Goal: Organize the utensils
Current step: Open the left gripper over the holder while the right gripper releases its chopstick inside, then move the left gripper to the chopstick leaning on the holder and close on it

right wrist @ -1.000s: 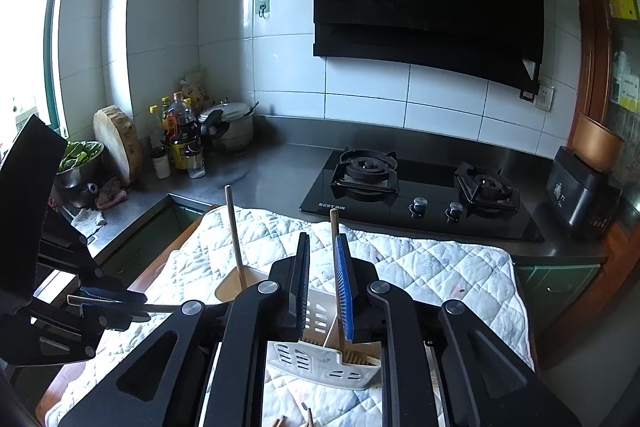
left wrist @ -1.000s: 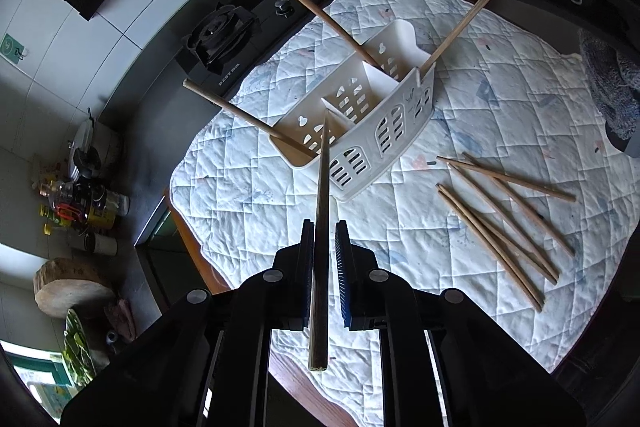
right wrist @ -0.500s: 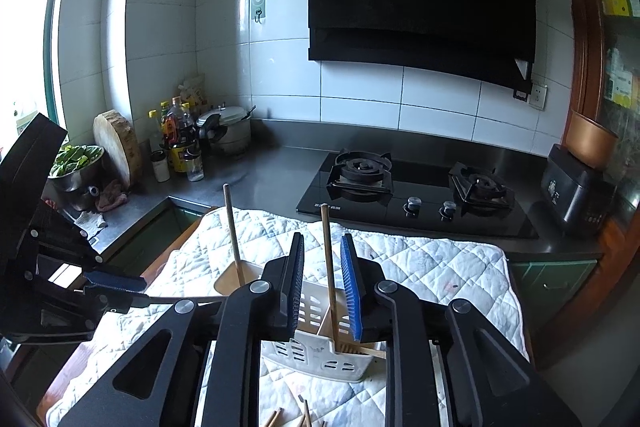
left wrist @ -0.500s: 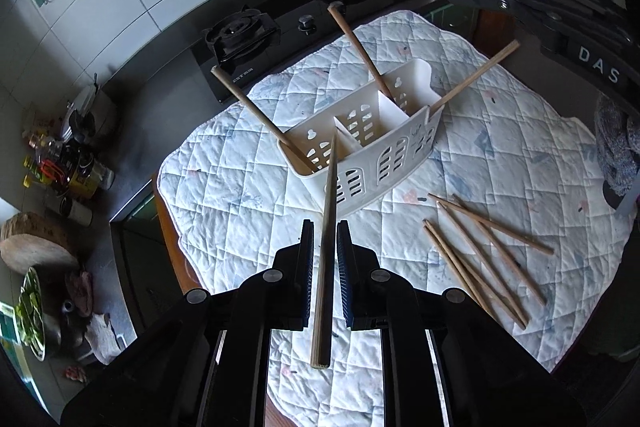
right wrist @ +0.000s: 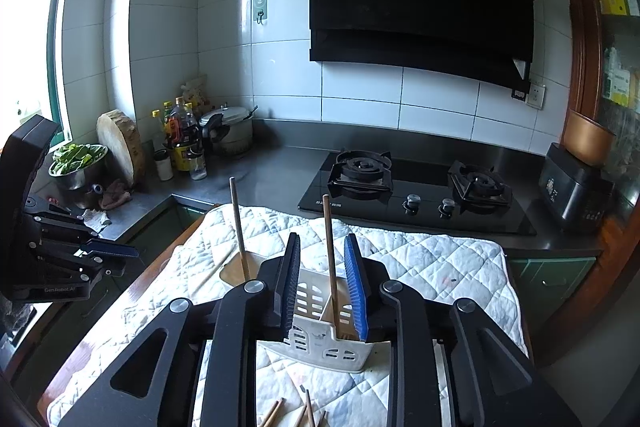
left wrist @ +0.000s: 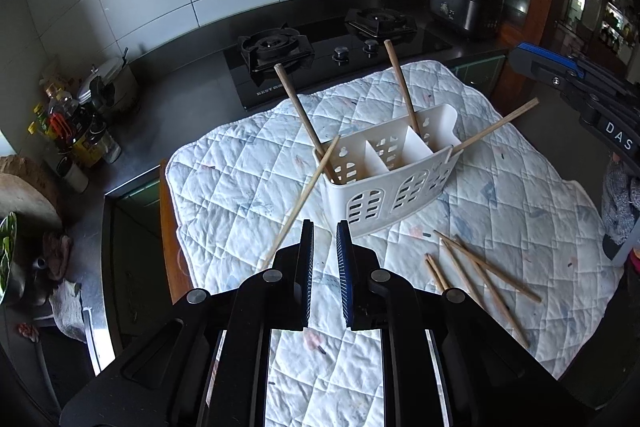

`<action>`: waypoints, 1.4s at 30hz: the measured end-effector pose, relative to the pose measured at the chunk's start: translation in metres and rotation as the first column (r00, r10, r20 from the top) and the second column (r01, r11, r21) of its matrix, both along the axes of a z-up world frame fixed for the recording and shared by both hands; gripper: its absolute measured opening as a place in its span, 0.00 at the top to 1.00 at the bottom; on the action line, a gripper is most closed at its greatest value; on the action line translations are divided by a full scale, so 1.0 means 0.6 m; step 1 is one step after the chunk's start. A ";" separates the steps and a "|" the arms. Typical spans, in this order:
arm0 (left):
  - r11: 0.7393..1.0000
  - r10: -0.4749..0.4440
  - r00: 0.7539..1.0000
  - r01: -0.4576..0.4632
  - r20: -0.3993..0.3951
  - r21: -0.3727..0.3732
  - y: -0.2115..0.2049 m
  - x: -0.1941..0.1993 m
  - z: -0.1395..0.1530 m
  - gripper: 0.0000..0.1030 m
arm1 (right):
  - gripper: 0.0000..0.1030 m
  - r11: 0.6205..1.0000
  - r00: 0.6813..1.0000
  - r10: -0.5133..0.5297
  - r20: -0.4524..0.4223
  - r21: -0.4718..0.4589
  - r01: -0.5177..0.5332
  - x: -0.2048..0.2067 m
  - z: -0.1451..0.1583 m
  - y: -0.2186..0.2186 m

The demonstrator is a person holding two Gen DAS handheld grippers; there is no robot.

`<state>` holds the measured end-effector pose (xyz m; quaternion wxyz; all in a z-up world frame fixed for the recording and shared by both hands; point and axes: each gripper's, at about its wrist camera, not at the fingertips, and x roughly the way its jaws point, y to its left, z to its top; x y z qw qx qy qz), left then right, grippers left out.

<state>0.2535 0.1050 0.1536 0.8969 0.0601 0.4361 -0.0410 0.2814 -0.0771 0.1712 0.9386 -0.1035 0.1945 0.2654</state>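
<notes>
A white slotted caddy [left wrist: 400,187] [right wrist: 320,347] stands on a quilted mat [left wrist: 240,187]. Three chopsticks stand in it, one [left wrist: 496,127] leaning out to the right. My left gripper [left wrist: 322,227] hovers just in front of the caddy, its jaws a narrow gap apart with nothing between them. Another chopstick [left wrist: 300,199] lies outside them to the left, propped against the caddy's left end. My right gripper [right wrist: 322,237] is at the caddy's other end, its jaws opening. An upright chopstick [right wrist: 330,267] stands free between them, touching neither pad. Several loose chopsticks [left wrist: 480,275] lie on the mat.
A black gas hob [left wrist: 320,55] sits just behind the mat. Bottles [right wrist: 180,143], a pot [right wrist: 230,131], a round chopping board [right wrist: 120,143] and a bowl of greens [right wrist: 76,163] crowd the counter's left corner. A dark appliance [right wrist: 572,191] stands at the right.
The left wrist view has rolled and shifted. The chopstick that sat between the left jaws now leans on the caddy outside them. The right jaws have spread away from the upright chopstick.
</notes>
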 end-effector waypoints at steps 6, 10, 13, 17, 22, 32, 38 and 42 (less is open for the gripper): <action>0.998 0.045 0.998 -0.043 0.040 -0.042 0.035 -0.019 -0.019 0.86 | 0.78 1.000 1.000 0.007 -0.008 -0.007 -0.007 -0.007 -0.010 0.001; 0.996 0.076 0.997 -0.074 0.034 -0.046 0.056 -0.032 -0.058 0.86 | 0.78 1.000 1.000 0.013 -0.011 -0.012 -0.013 -0.016 -0.017 -0.001; 0.996 0.082 0.996 -0.081 0.042 -0.033 0.066 -0.040 -0.095 0.86 | 0.78 1.000 1.000 0.018 -0.016 -0.012 -0.018 -0.027 -0.027 -0.007; 0.995 0.095 0.995 -0.094 0.028 -0.029 0.083 -0.041 -0.155 0.86 | 0.77 0.999 0.999 0.029 -0.033 -0.015 -0.030 -0.039 -0.047 -0.015; 0.995 0.095 0.995 -0.095 -0.006 0.018 0.096 -0.030 -0.228 0.86 | 0.76 0.999 0.997 0.047 -0.057 -0.019 -0.048 -0.051 -0.073 -0.023; 0.995 0.074 0.997 -0.072 -0.027 0.063 0.118 0.007 -0.295 0.87 | 0.74 0.997 0.993 0.066 -0.099 -0.019 -0.068 -0.056 -0.110 -0.023; 0.993 0.112 0.993 -0.111 -0.035 0.030 0.142 0.013 -0.313 0.86 | 0.74 0.997 0.991 0.071 -0.113 -0.020 -0.074 -0.055 -0.122 -0.016; 0.992 0.123 0.992 -0.122 -0.039 0.015 0.151 0.015 -0.321 0.63 | 0.73 0.996 0.989 0.076 -0.124 -0.028 -0.080 -0.059 -0.131 -0.010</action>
